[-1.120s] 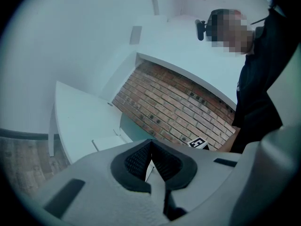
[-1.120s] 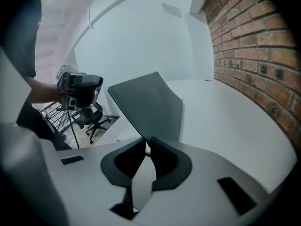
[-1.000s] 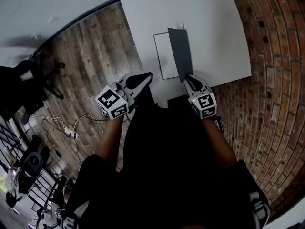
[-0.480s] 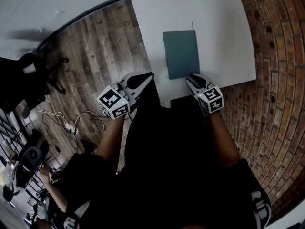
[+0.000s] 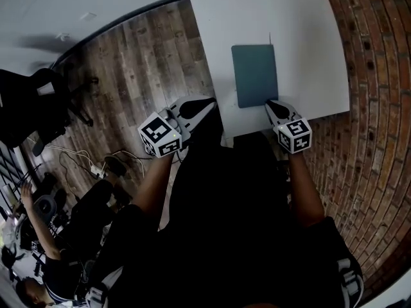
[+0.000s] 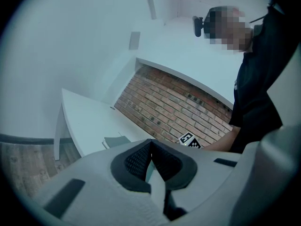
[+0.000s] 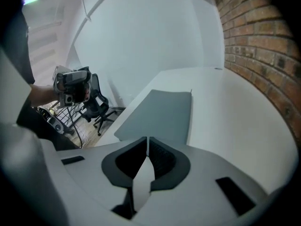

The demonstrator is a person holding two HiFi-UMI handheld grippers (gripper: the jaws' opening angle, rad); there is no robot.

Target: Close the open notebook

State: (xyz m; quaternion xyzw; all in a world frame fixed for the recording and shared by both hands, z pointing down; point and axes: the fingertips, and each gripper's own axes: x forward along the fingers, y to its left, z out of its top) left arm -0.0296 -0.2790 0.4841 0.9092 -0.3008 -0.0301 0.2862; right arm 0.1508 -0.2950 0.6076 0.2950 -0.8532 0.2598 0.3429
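Observation:
The notebook [image 5: 255, 74] lies shut and flat on the white table [image 5: 302, 37], its grey-green cover up; it also shows as the notebook [image 7: 160, 114] in the right gripper view. My right gripper [image 5: 270, 103] sits at its near right corner. Its jaws have just been closing and now meet with nothing between them, as seen at my right gripper [image 7: 147, 139]. My left gripper [image 5: 209, 105] hangs off the table's near left edge, shut and empty, pointing across at the notebook [image 6: 116, 141].
A brick wall [image 5: 379, 76] runs along the table's right side. Wooden floor [image 5: 141, 63] lies to the left, with an office chair [image 5: 32, 108], cables [image 5: 96, 165] and a seated person [image 5: 70, 236].
The notebook's cover, upright a second ago, has dropped flat to the left, so the notebook is shut. The right gripper stays at its near right corner.

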